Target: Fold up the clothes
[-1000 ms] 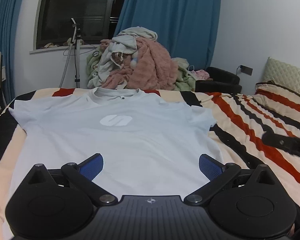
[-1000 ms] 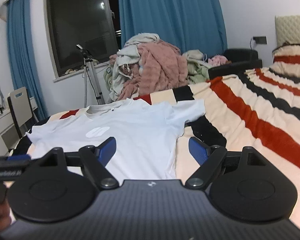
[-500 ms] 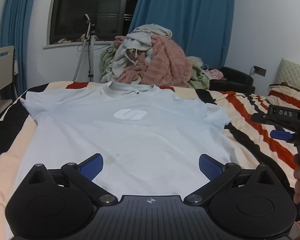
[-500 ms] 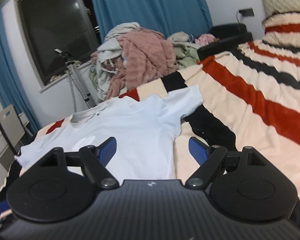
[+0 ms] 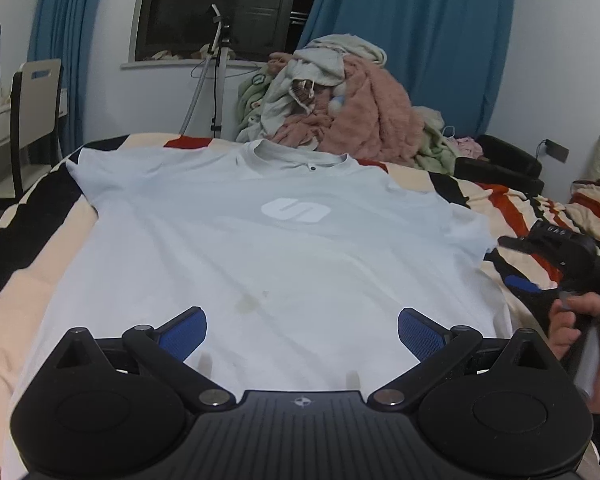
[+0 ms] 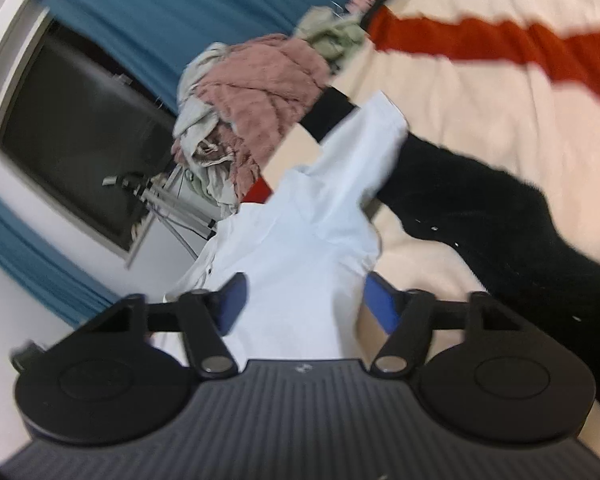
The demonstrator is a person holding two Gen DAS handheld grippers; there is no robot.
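Observation:
A pale blue T-shirt (image 5: 284, 248) with a white chest logo lies flat, front up, on the striped bed, collar at the far end. My left gripper (image 5: 302, 330) hovers over the shirt's near hem, open, with only cloth below it. In the left wrist view, a hand holds my right gripper (image 5: 516, 264) rolled on its side at the shirt's right edge, below the sleeve. The right wrist view is tilted and blurred. There the right gripper (image 6: 304, 300) is closing, with the shirt's side (image 6: 300, 264) between the fingers but the pads not pressing on it.
A striped red, black and cream bedspread (image 5: 20, 264) covers the bed. A heap of pink and grey laundry (image 5: 340, 108) sits beyond the collar. A stand (image 5: 220, 80), a window and blue curtains are behind it. A chair (image 5: 36, 120) stands at the left.
The right gripper has rolled sideways and dropped to the shirt's right edge, and its jaws have narrowed. The left gripper has sunk slightly toward the hem and stays open.

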